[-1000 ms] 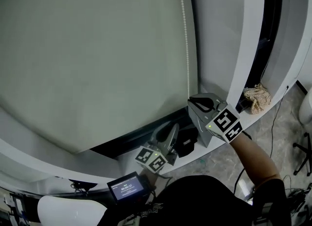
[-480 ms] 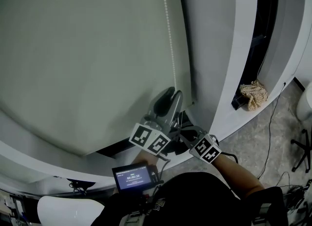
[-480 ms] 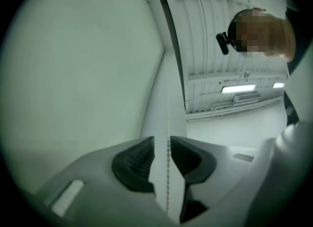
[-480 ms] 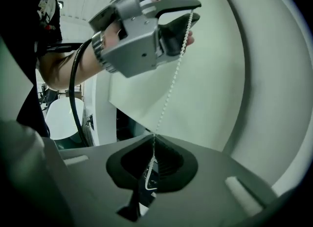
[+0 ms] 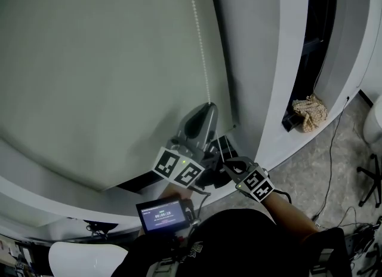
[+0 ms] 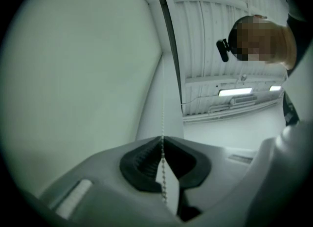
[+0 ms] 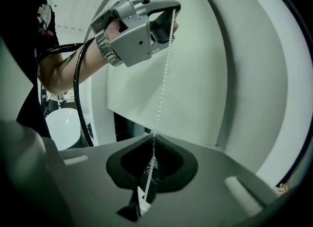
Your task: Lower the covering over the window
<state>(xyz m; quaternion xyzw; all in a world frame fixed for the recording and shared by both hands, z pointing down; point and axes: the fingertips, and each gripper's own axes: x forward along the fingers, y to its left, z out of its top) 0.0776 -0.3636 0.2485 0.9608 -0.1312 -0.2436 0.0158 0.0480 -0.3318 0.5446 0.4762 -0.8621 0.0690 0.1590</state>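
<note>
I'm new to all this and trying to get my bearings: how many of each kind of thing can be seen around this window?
Window blind: 1
Bead chain: 1
Grippers: 2, the left gripper and the right gripper
Small screen: 1
Crumpled cloth: 1
Total: 6

The left gripper [image 5: 206,106] points up, higher than the right gripper [image 7: 152,137]. Its jaws have just been closing and now pinch the bead chain [image 7: 164,74]. The right gripper, angled down, clamps the chain lower.
</note>
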